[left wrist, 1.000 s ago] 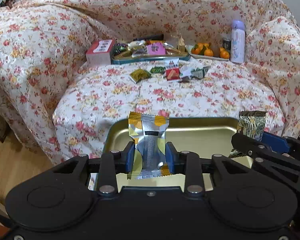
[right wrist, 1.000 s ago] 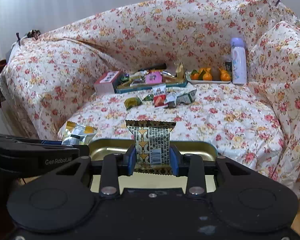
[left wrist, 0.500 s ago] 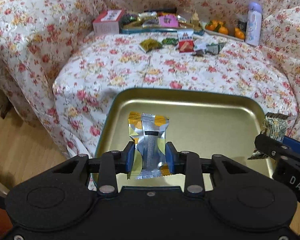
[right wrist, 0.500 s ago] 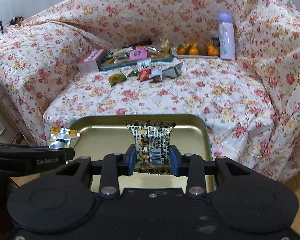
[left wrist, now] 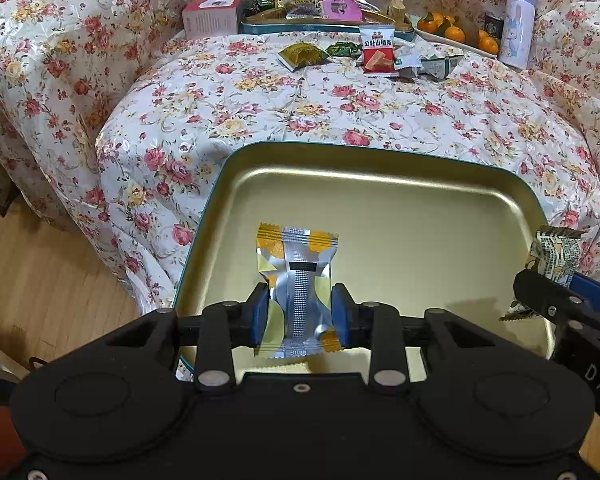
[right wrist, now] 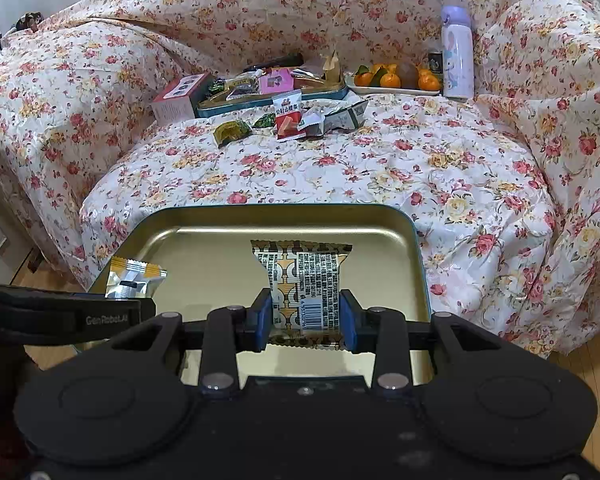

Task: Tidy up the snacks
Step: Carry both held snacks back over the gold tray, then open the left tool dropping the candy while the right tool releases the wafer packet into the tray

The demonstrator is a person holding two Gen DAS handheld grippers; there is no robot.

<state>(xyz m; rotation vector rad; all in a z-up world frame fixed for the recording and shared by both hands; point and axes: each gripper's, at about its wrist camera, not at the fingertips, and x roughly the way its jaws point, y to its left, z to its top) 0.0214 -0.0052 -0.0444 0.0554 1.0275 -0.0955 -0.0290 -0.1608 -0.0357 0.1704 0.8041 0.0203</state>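
Both grippers have been tipping down over the gold tray [left wrist: 380, 168] since the earlier frames, so far more of its bare floor is showing. Left gripper [left wrist: 299, 314] is holding a silver-and-orange snack packet [left wrist: 298, 280] upright above the tray's near-left part; its jaws have just been opening a little, yet the blue fingers [left wrist: 259, 312] are still pressing the packet's lower half from both sides, the crimped top sticking out ahead of them. Right gripper [right wrist: 305, 320] is clenching a brown patterned snack packet [right wrist: 303, 280] the same way, the fingers [right wrist: 348, 322] squeezing its lower part above the tray's near middle. Beyond the tray's far rim, on the flowered sofa cover [right wrist: 340, 168], loose snacks [right wrist: 288, 118] are lying before a second, filled tray [right wrist: 272, 94].
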